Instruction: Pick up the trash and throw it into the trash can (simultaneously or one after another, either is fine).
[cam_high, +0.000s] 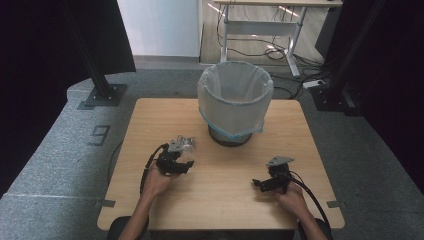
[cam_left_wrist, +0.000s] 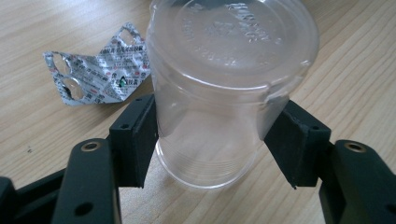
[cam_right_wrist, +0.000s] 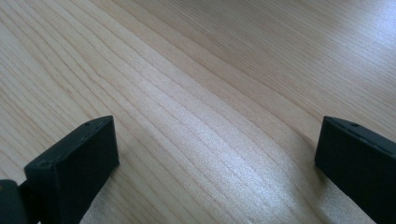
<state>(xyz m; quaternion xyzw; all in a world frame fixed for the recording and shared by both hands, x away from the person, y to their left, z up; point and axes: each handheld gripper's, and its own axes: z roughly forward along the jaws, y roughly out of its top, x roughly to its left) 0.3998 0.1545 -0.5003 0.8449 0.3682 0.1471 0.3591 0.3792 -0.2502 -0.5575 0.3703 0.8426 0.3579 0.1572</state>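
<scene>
A clear plastic cup (cam_left_wrist: 219, 93) stands upside down on the wooden table (cam_high: 215, 200), its embossed base facing up. My left gripper (cam_left_wrist: 212, 135) has a black jaw pressed against each side of the cup. In the high view the cup (cam_high: 187, 145) sits just beyond the left gripper (cam_high: 179, 159), left of the table's centre. A crumpled silver blister pack (cam_left_wrist: 98, 74) lies on the wood just to the left of the cup. My right gripper (cam_high: 262, 184) rests low at the front right, and its jaws (cam_right_wrist: 217, 149) stand wide apart over bare wood.
A round bin (cam_high: 235, 95) lined with a white bag stands at the back middle of the table. A dark post base (cam_high: 102, 95) sits on the floor at the back left. A desk (cam_high: 280, 20) with cables stands beyond.
</scene>
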